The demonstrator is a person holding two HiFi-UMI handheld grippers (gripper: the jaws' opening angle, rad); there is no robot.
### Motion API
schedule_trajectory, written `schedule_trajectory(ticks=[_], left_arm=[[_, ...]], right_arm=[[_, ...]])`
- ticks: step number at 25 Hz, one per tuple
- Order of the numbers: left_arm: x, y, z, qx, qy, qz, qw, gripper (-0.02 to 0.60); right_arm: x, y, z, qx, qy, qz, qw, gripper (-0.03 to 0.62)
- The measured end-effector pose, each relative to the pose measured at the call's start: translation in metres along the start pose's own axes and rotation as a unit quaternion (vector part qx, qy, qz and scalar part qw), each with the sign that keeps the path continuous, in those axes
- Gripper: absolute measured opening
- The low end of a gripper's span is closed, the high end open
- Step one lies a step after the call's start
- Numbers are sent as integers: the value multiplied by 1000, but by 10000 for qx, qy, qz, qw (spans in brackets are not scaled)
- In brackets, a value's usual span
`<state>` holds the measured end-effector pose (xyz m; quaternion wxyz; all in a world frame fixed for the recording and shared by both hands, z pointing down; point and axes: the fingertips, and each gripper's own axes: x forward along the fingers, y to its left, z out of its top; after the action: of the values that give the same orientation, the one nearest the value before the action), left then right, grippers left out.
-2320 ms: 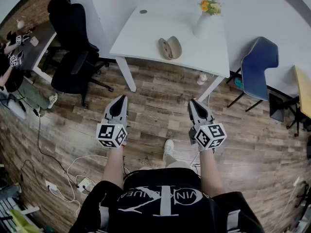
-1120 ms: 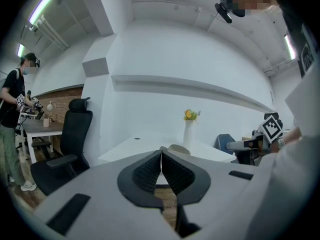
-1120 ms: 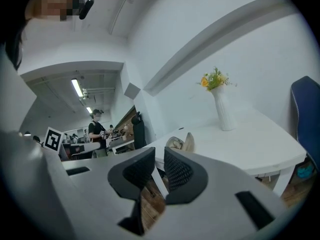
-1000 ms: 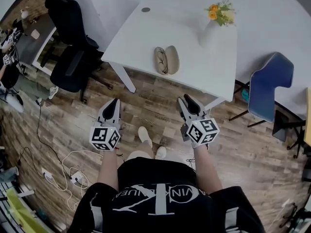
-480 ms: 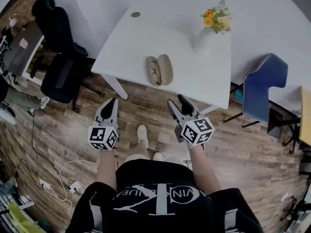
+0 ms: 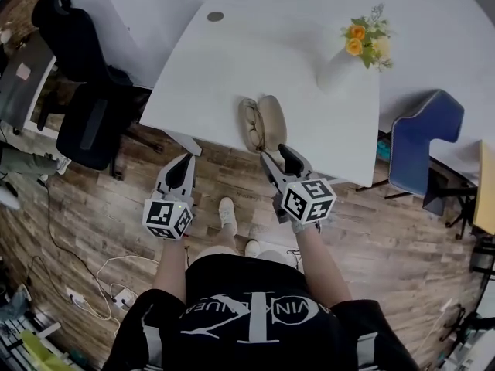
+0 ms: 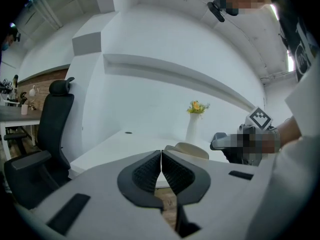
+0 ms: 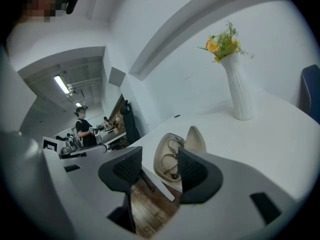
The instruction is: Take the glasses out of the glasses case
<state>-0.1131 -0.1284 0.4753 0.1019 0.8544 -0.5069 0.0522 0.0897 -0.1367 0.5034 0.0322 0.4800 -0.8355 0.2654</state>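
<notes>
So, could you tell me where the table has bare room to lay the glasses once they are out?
The white table is bare left of the glasses case up to the cable grommet, and between case and vase. It is crowded at the near edge, where the right gripper, its empty jaws just opening, points at the case.

Both forearms [image 6: 172, 265] reached up from the frame's bottom. The left tongs [image 6: 186, 159], left of centre, were closed tight; the right tongs [image 6: 276, 155] had just been opening, jaws wide apart, nothing between.
</notes>
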Motion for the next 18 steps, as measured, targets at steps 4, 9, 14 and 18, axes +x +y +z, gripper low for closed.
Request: schedule_trajectory(ticks=[4, 9, 14, 18], left_arm=[[23, 13, -1, -49, 42, -148, 9999, 20], [49, 25, -1, -65, 102, -382, 9992, 20], [70, 36, -4, -29, 181, -600, 9980, 20], [85, 44, -6, -120, 212, -720, 9971, 20]], right_arm=[[26, -11, 5, -105, 261, -411, 9988, 210], [53, -26, 4, -152, 720, -1004, 9922, 210], [75, -31, 2, -439, 1180, -1334, 9830, 210], [89, -42, 1, -603, 1572, -1581, 9730, 210]])
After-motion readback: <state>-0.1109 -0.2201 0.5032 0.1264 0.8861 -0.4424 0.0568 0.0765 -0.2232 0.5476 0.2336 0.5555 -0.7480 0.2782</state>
